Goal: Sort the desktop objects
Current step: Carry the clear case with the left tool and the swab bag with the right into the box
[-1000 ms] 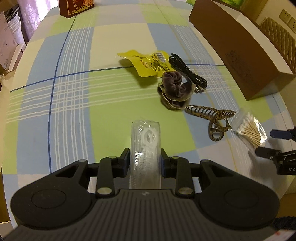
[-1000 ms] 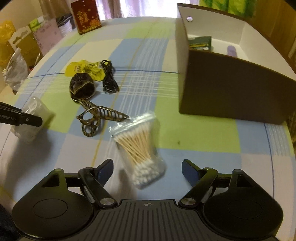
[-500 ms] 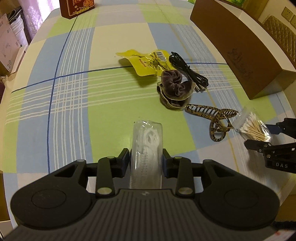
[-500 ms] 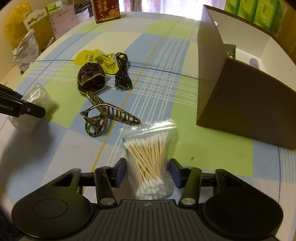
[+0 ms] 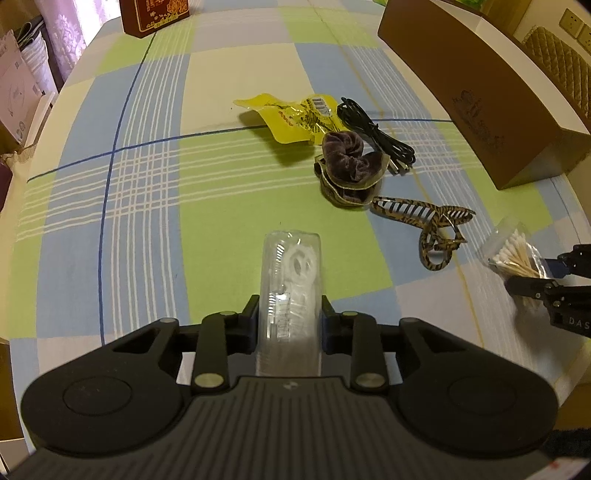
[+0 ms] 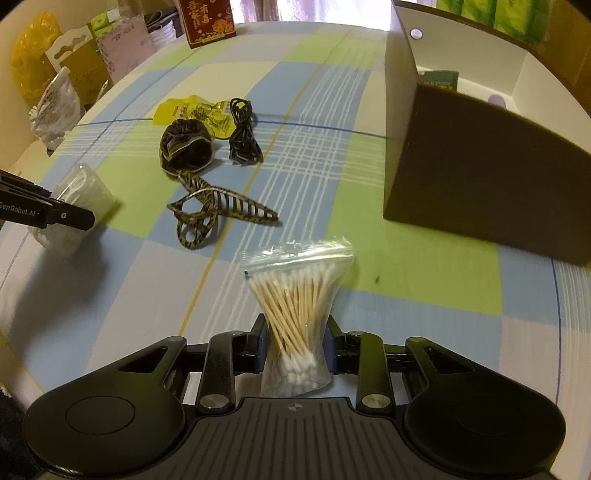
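**Both grippers clamped on clear packets at the near edge of the counter**

The left gripper (image 5: 290, 319) has its fingers (image 5: 251, 319) pressed against a clear plastic case (image 5: 290, 280) holding white pieces, jaws closing on it. The right gripper (image 6: 295, 349) has its jaws closing too, pinching the waist of a zip bag of cotton swabs (image 6: 297, 295), whose wooden stems fan out above the grip and white tips bunch below.

The counter (image 5: 147, 221) curves away close behind both grippers and at the left side. Open cloth lies to the left of the case and between the swab bag and the tall brown cardboard box (image 6: 480, 173), which stands open with a white interior.

Between the two grippers lie a tiger-striped hair claw (image 5: 428, 225), a dark velvet scrunchie (image 5: 349, 158) touching a crinkled yellow foil packet (image 5: 291, 118), and a coiled black cable (image 5: 373, 129) just beside them.

The cloth is a smooth check of green, blue and cream. A red printed box (image 6: 207, 20) stands at the far edge; bags and cartons crowd the room beyond.
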Demonstrator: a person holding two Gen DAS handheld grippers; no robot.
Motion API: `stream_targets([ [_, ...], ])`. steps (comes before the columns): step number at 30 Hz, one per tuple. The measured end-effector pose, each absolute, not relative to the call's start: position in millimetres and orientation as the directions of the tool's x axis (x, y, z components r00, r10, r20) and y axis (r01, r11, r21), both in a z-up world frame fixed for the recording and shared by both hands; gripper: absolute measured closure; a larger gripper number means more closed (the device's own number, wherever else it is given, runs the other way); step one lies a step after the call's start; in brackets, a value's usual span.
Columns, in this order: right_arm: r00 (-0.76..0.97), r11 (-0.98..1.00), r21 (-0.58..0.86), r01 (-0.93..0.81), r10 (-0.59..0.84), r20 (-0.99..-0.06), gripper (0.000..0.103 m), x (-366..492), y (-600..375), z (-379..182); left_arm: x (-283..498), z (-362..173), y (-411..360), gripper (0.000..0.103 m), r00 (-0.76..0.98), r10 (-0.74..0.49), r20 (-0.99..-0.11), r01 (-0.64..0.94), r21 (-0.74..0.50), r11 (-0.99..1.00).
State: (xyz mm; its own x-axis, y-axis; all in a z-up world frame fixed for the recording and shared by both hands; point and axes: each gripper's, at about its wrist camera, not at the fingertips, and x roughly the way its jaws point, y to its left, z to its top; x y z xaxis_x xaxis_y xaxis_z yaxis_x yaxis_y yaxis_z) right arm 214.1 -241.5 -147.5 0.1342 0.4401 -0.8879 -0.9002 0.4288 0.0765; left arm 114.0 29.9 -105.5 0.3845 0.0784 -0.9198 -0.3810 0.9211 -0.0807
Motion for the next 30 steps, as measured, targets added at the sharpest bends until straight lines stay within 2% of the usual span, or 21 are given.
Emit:
stream_targets([
  [15, 0.054, 0.492, 0.208, -0.846, 0.466, -0.883, 0.08, 220, -271, -127, 107, -76, 9, 0.078, 0.428, -0.012, -0.904, -0.31, -0.159, 0.937],
  [30, 0.221, 0.576, 0.254, -0.777, 0.627, -0.747, 0.08, 298, -306, -41, 194, -5, -41, 0.078, 0.606, -0.2, -0.77, -0.043, -0.283, 0.958],
])
